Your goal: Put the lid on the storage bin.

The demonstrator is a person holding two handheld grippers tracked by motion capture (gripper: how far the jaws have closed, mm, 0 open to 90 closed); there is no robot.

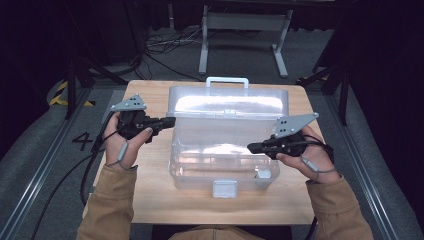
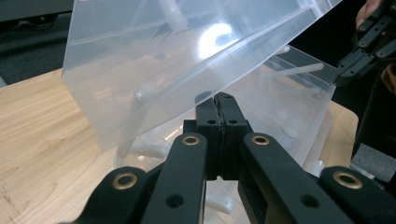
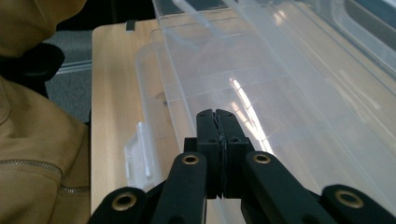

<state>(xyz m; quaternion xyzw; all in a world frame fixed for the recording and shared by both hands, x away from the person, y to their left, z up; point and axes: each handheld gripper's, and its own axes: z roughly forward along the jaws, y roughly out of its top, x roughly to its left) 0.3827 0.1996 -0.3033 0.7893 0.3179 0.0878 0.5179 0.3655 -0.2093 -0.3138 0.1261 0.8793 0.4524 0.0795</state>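
On wooden table (image 1: 150, 200), dark room | clear box (image 1: 225, 150) | both grippers closed, empty

Lab; floor cables (image 1: 165, 47); metal frame (image 1: 245, 30)

One clear plastic box (image 1: 225, 150), two tools.

A pale wooden worktop (image 1: 150, 200) stands on grey floor (image 1: 40, 155). Directly on it sits one clear plastic box (image 1: 222, 165), lid raised, front latch apparently hanging just over its bare near part.
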